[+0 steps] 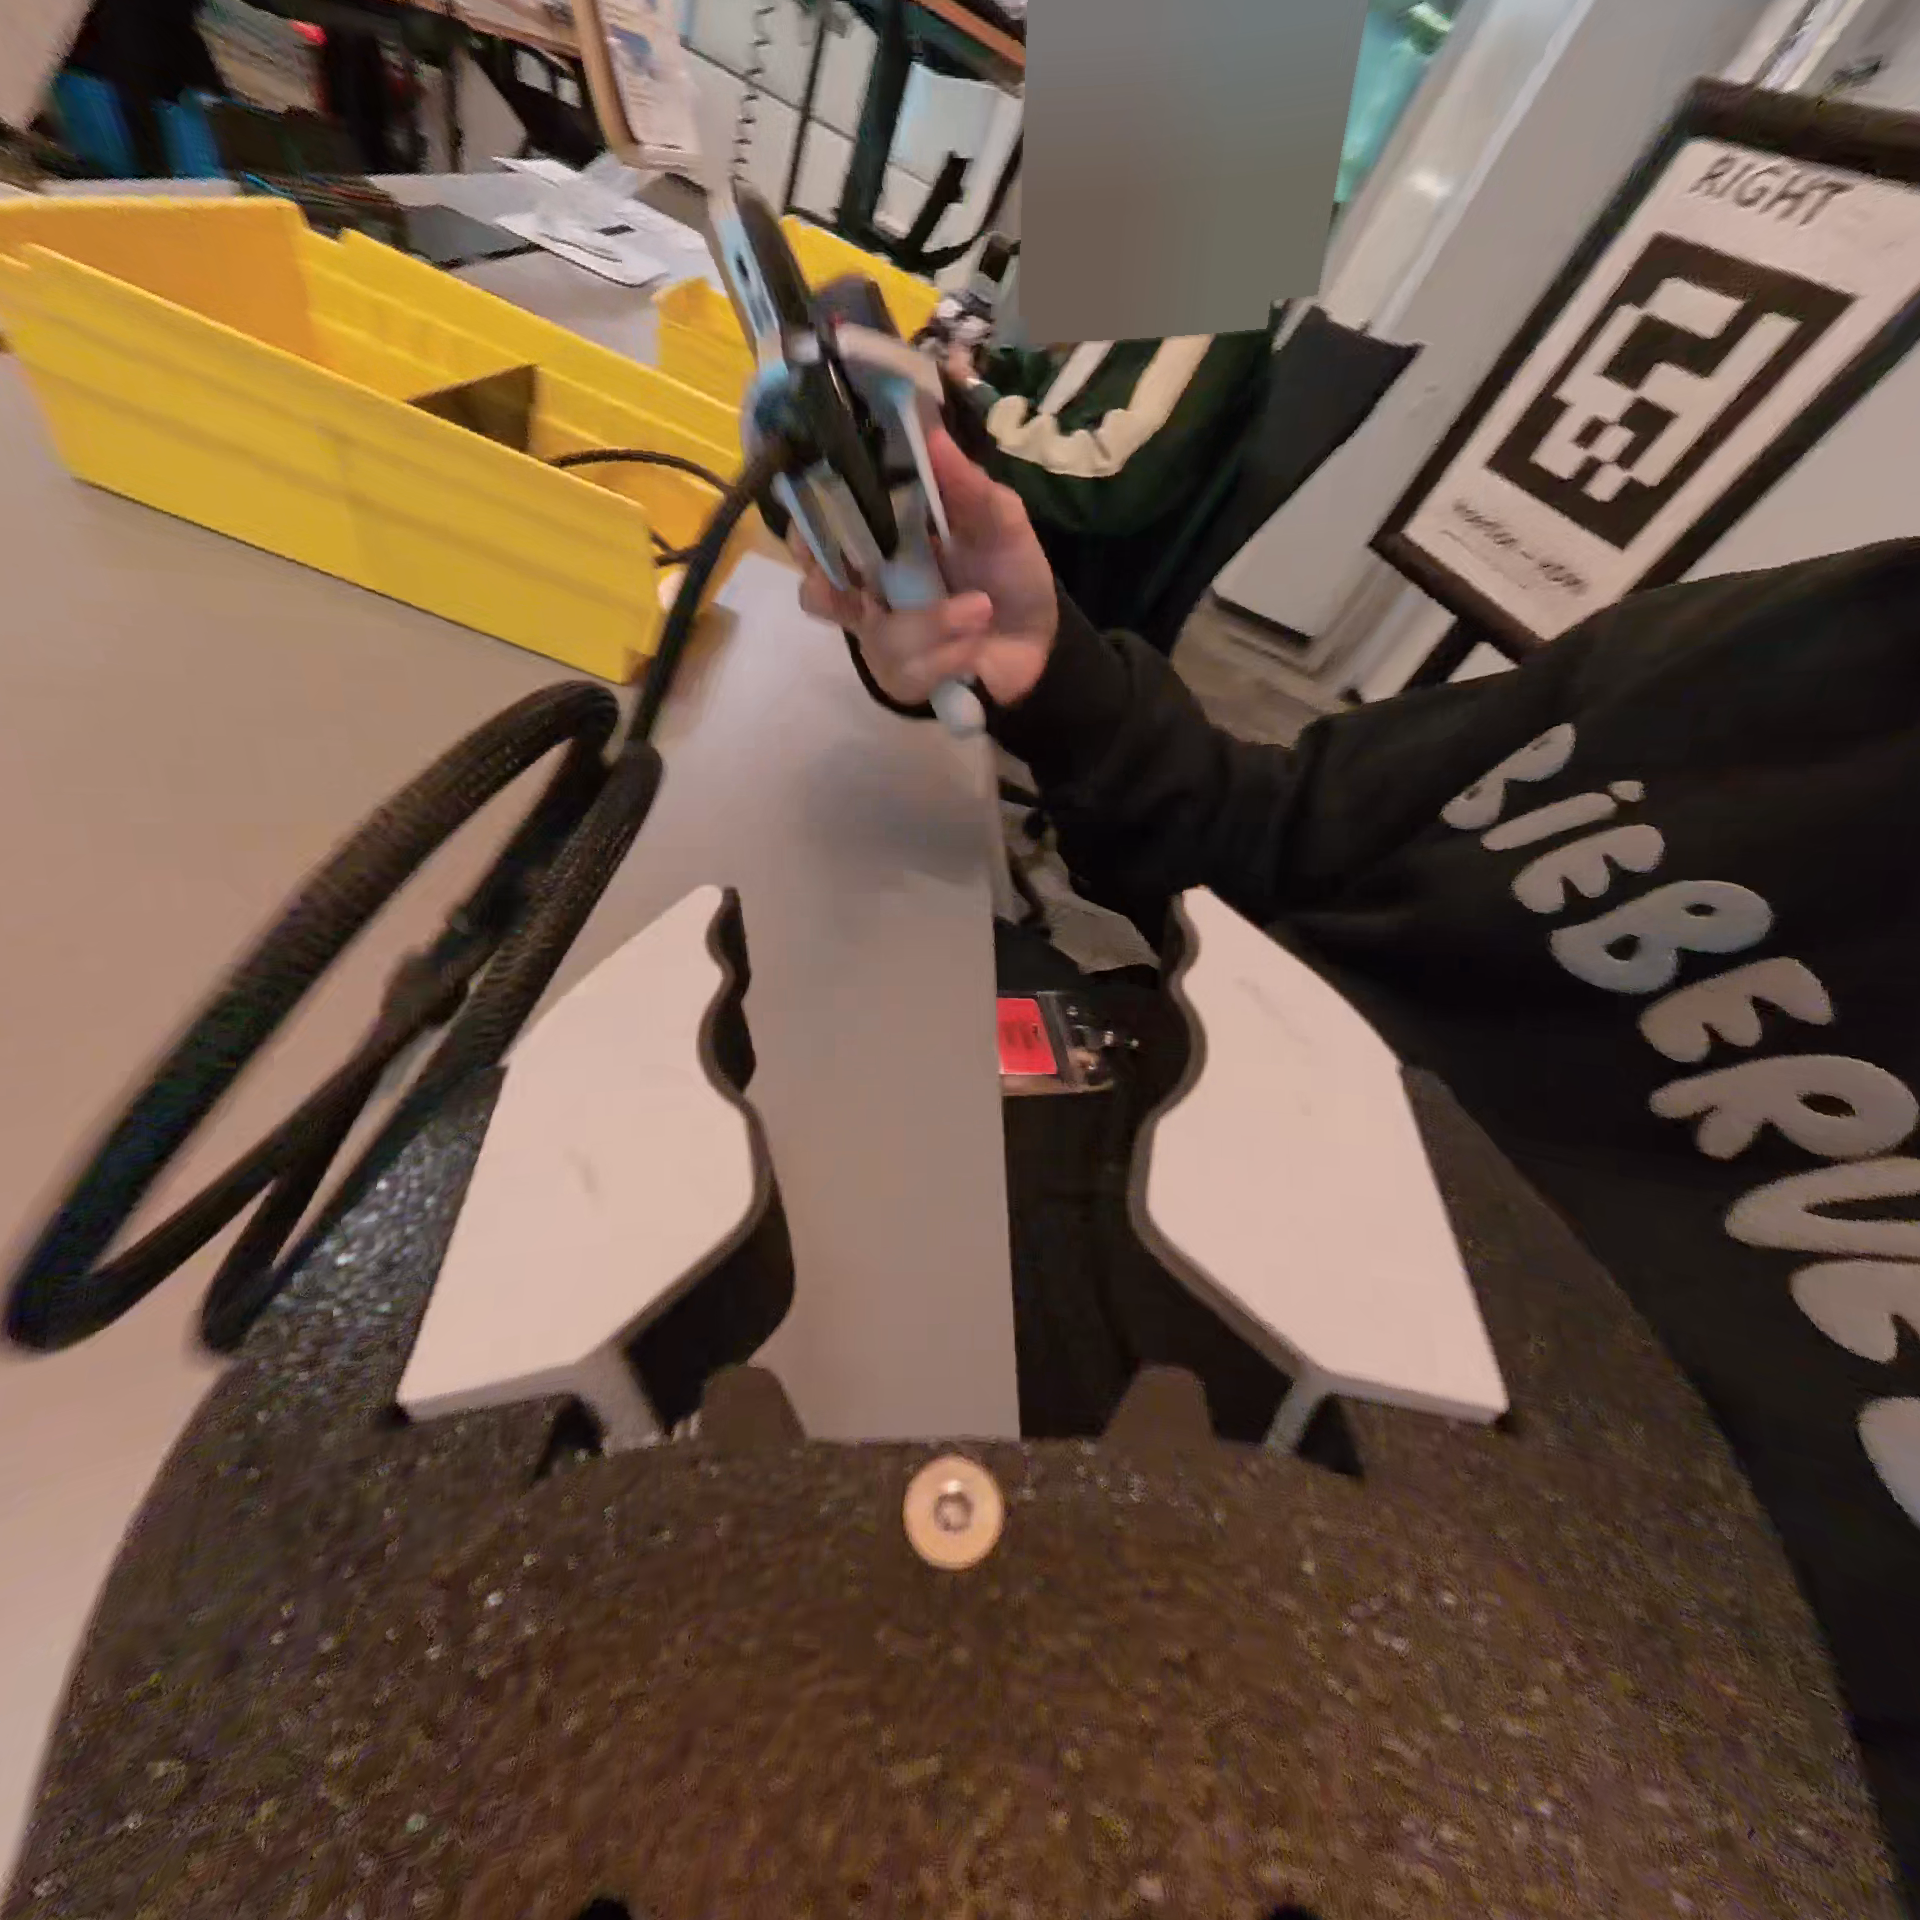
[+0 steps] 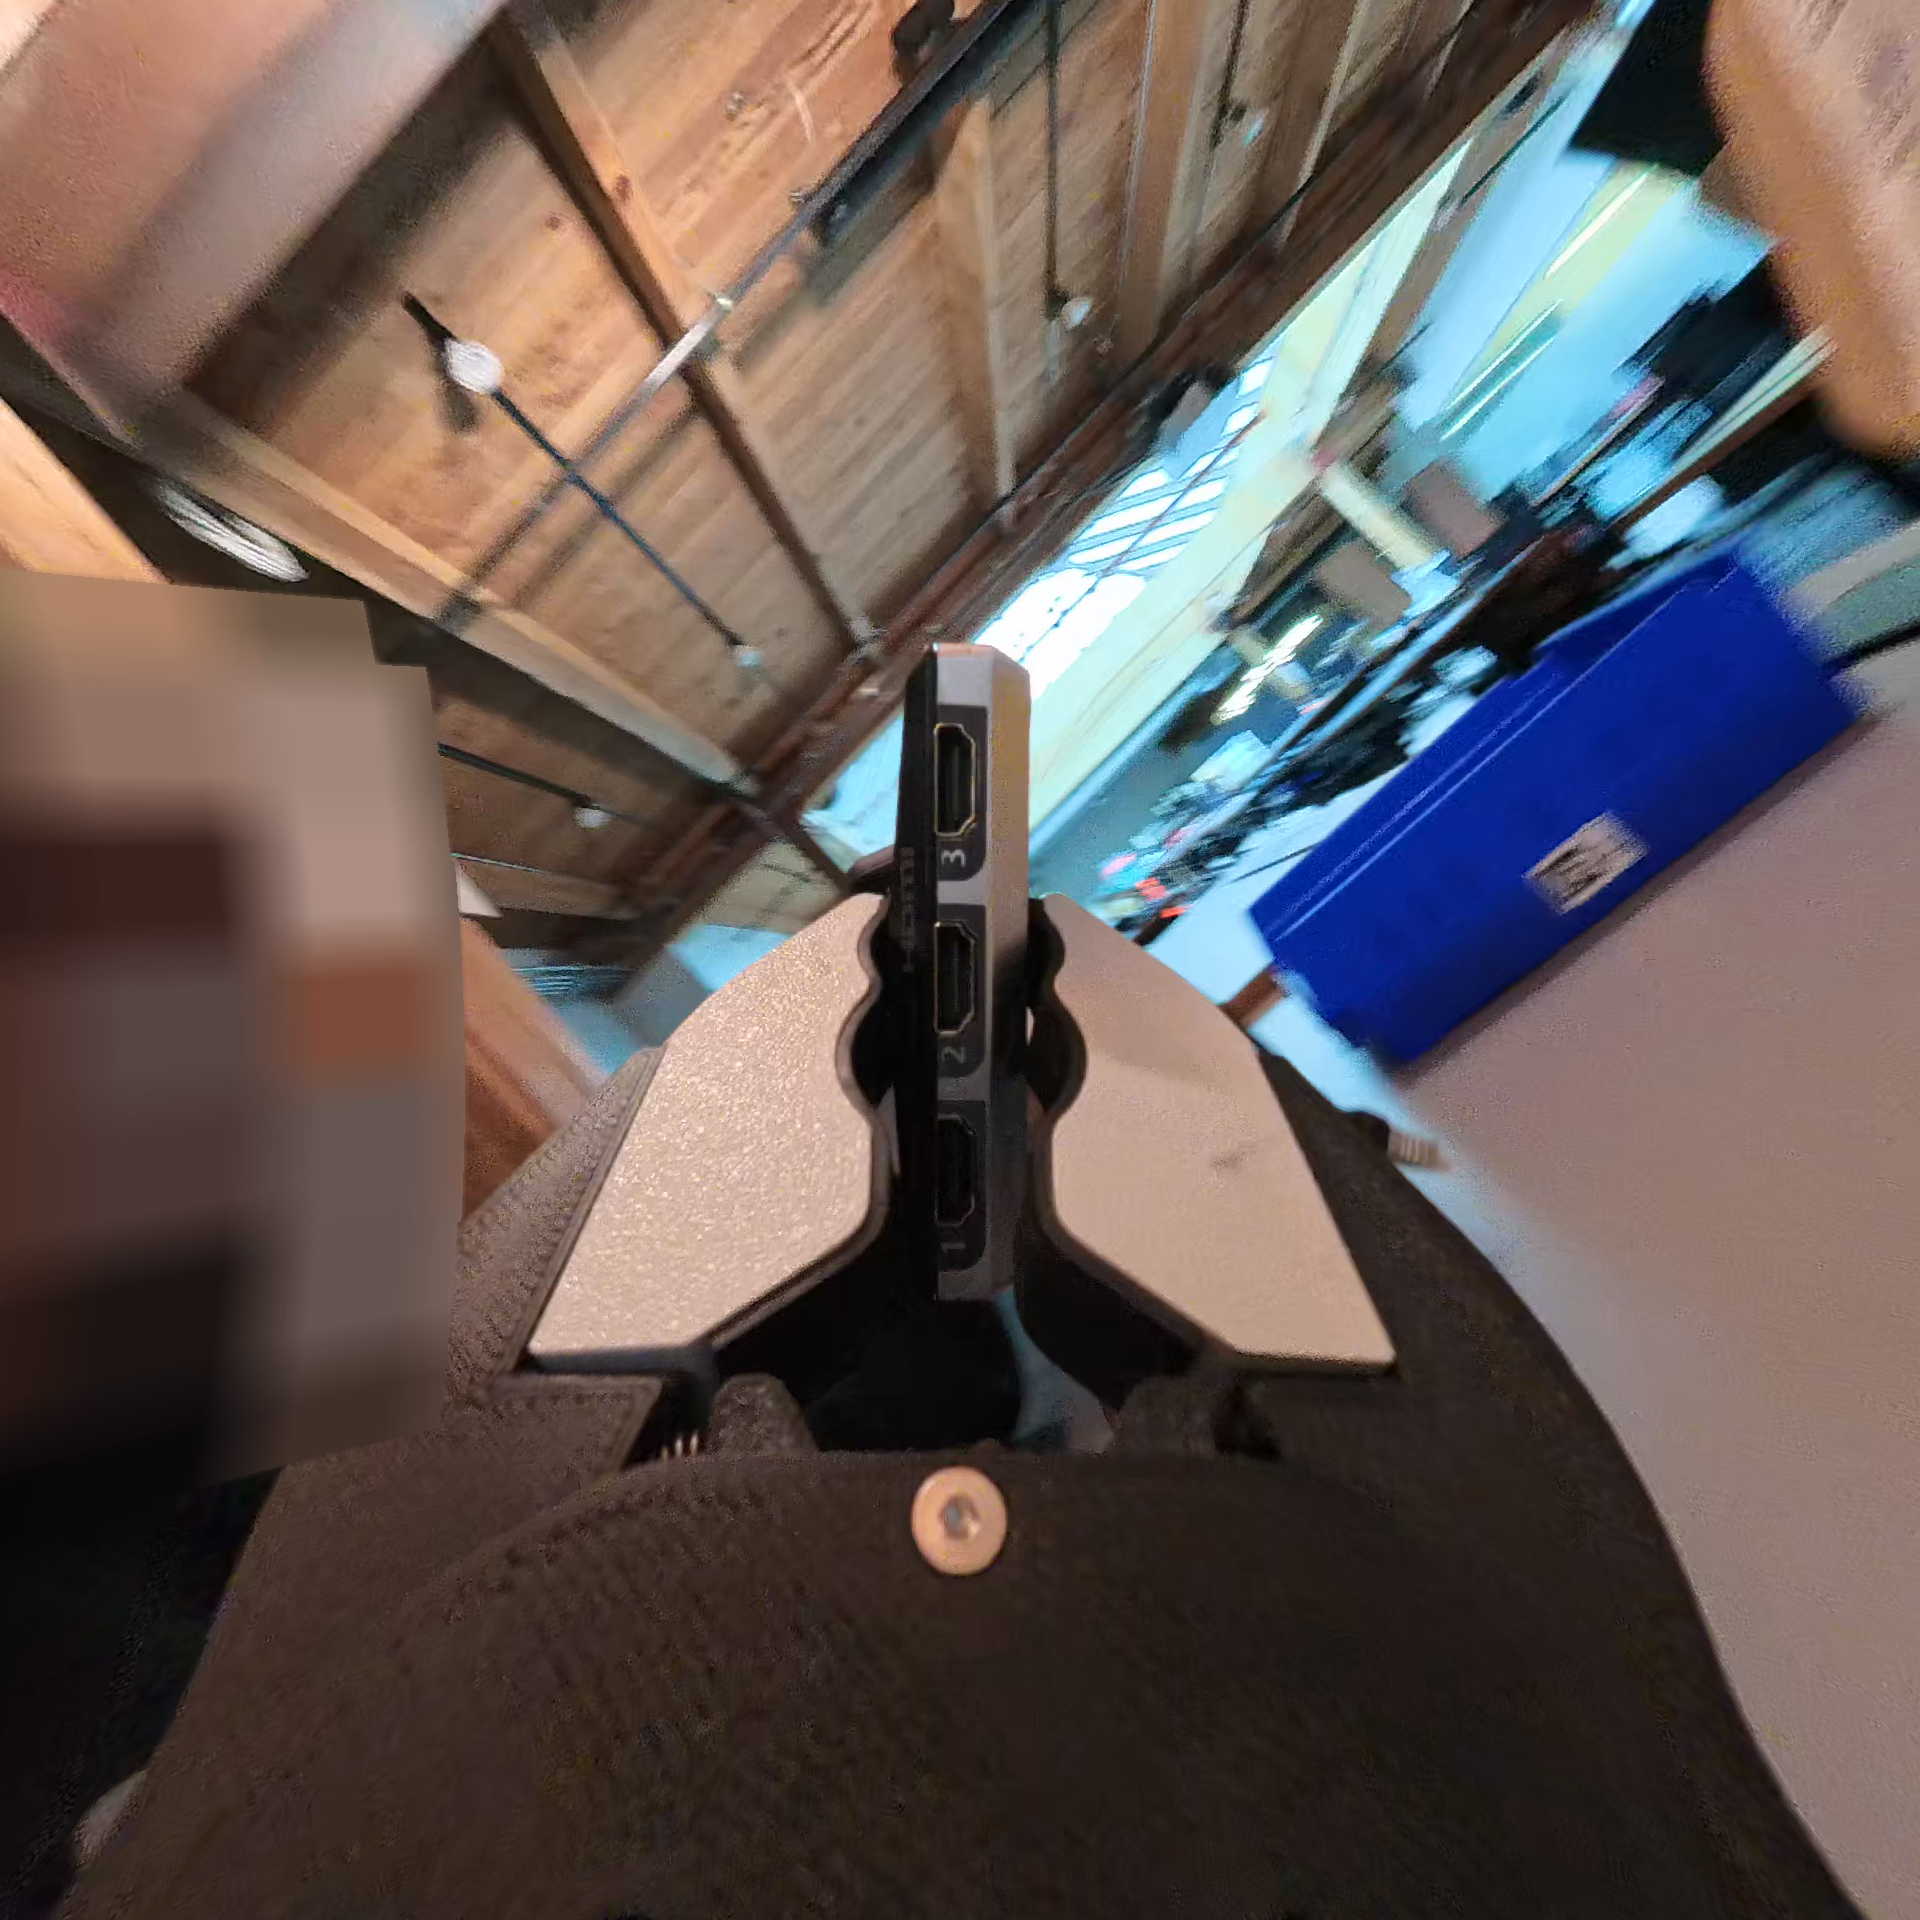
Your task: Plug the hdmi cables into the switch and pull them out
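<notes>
Gripping the HDMI switch (image 2: 961, 977), edge-on and raised off the bench (image 2: 1662, 1247).

Clamped between the fingers (image 2: 727, 1143) of the right gripper (image 2: 961, 935), three empty ports facing the camera, a short dark lead trailing from its lower end. Seen from the left wrist view: left gripper (image 1: 961, 914) spread wide and holding nothing, above the bench edge; braided black HDMI cable (image 1: 343, 997) looped beside it, near a yellow bin (image 1: 312, 416).

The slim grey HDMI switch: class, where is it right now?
In the right wrist view, the slim grey HDMI switch stands on edge at centre, clamped between the right gripper's jaws, ports empty.
</notes>
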`<state>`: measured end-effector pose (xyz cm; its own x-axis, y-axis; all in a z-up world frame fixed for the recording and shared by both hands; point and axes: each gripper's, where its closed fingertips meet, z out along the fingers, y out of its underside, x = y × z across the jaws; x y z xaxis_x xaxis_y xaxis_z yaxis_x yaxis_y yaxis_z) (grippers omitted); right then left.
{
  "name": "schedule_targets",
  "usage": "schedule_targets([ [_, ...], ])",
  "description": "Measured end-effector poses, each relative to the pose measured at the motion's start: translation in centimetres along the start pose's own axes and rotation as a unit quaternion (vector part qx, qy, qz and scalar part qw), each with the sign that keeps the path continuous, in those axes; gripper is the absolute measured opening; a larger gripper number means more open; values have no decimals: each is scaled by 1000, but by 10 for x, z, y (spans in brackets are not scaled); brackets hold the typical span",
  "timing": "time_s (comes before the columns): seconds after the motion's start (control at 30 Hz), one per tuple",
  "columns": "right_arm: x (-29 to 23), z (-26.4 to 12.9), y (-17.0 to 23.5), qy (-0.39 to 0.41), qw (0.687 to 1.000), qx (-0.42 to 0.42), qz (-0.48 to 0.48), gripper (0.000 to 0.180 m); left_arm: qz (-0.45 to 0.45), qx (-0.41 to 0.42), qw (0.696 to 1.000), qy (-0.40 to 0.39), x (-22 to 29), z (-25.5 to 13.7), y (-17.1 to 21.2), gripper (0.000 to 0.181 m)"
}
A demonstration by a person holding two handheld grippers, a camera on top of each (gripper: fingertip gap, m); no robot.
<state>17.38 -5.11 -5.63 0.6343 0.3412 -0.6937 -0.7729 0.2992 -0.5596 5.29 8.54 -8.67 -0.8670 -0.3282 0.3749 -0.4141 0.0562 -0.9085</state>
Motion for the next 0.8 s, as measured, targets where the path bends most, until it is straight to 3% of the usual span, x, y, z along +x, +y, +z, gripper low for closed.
schedule_targets([
  [0.03, -6, -4, -11, 13, 999, -1, -36, 24, -2, -1, 1000, 14, 0, 1, 3, 77],
  [0.17, -46, -4, -61, 9, 995, 18, -101, 23, 27, -31, 999, -7, -20, 14, 18, 78],
  [0.37, -84, 0, -157, 114, 963, 4, -242, 23, 32, -121, 992, 1, -37, 43, 57, 81],
  [0.47, -72, -13, -206, 235, 917, -36, -319, 23, 31, -144, 989, 0, -45, 53, 68, 77],
  [0.63, -32, -52, -275, 416, 825, -84, -374, 23, 44, -98, 994, 19, -48, 59, 61, 62],
  [0.8, 23, -76, -289, 512, 741, -216, -377, 22, 17, -65, 997, 35, -51, 55, 56, 52],
])
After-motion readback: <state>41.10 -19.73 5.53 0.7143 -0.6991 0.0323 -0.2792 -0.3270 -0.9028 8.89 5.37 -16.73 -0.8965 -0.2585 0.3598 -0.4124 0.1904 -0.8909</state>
